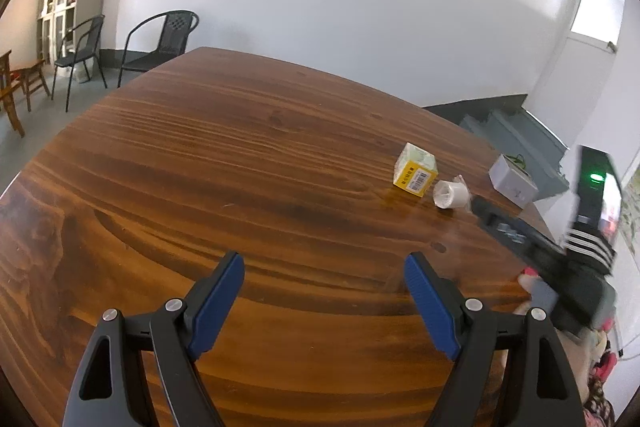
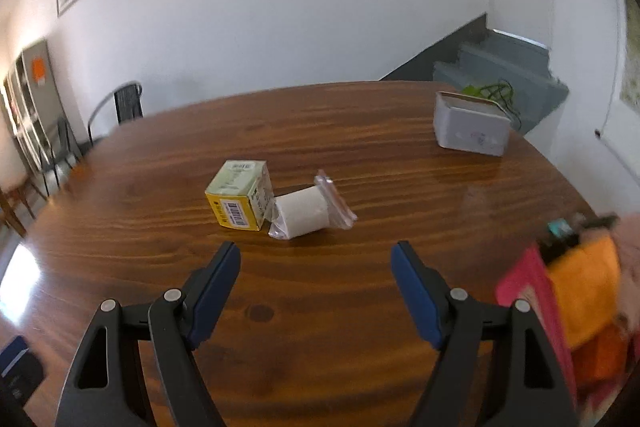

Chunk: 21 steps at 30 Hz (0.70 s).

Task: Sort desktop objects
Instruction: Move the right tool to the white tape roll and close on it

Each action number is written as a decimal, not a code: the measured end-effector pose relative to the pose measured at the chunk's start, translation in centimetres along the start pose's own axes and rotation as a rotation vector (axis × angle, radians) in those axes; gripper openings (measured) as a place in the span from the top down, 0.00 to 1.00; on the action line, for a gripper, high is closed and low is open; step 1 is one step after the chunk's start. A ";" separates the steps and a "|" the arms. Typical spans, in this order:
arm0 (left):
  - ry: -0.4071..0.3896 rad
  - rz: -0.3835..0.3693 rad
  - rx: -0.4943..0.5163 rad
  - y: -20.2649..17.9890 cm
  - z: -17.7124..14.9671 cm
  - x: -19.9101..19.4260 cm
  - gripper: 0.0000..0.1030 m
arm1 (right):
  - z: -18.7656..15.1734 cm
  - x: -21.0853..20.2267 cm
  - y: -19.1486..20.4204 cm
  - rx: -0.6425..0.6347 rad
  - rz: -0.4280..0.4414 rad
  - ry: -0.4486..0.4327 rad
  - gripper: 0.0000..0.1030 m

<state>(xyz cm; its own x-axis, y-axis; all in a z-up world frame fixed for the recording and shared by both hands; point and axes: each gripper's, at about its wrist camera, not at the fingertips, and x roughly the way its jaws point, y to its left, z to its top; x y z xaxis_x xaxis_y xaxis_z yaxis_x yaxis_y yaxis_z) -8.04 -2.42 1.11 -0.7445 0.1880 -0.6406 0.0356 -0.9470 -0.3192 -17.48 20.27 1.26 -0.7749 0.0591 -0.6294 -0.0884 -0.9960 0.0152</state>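
Hovering with both grippers (image 1: 324, 267) (image 2: 316, 257) gaping, empty — yellow box (image 2: 239, 194) and white roll (image 2: 305, 211) at twelve o'clock, ready for grabbing.

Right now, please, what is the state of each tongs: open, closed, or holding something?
Left tongs: open, holding nothing, only bare table between them.
Right tongs: open, holding nothing.
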 end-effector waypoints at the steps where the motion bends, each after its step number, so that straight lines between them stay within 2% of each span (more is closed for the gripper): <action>1: 0.003 0.004 -0.007 0.2 0.0 0.1 0.19 | 0.2 0.7 0.3 -0.019 -0.003 0.006 0.22; 5: 0.036 0.012 -0.041 0.9 -0.1 1.1 0.19 | 1.4 3.7 0.7 -0.055 -0.003 0.029 0.22; 9: 0.058 0.038 -0.046 1.0 -0.4 1.9 0.19 | 2.2 5.6 -0.1 -0.028 0.014 0.058 0.22; 21: 0.090 0.071 -0.009 0.4 -1.1 3.7 0.19 | 2.8 9.0 -3.1 0.148 0.191 0.178 0.21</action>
<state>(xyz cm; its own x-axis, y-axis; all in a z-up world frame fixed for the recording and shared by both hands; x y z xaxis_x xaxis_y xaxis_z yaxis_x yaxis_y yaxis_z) -10.10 -1.85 -2.18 -0.6773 0.1436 -0.7216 0.0921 -0.9565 -0.2768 -25.91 24.06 -2.26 -0.6653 -0.1544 -0.7304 -0.0521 -0.9664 0.2517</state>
